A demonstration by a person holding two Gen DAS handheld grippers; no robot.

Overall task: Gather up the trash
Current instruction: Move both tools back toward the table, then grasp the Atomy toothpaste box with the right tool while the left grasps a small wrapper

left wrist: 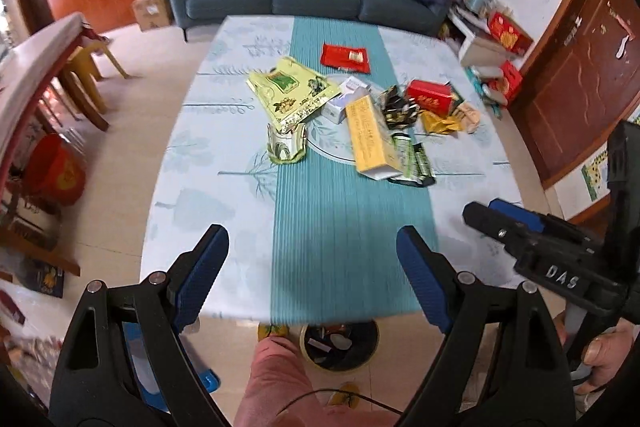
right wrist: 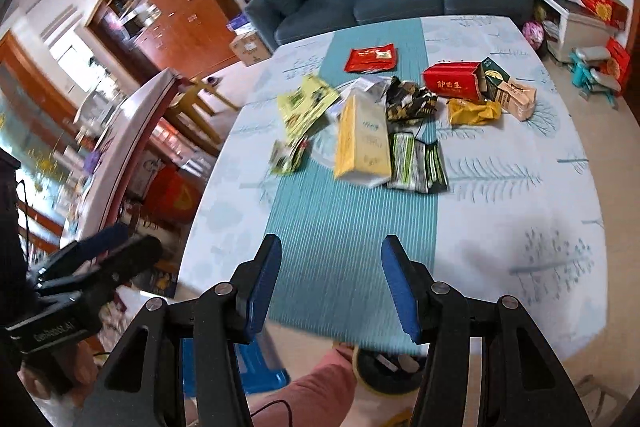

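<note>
Empty, wide-apart left tongs hover above the table's near edge, wrappers beyond.

Your pictures are bright with soft daylight. In the right wrist view a window glows washed out, far left of the table. Soft shadows fall on the near end of the table, just ahead of your gripper fingers. Motion blur smears the packets in the table's middle and the floor clutter to its left. Both views bulge, the table's edges curve, and the corners go black.
</note>
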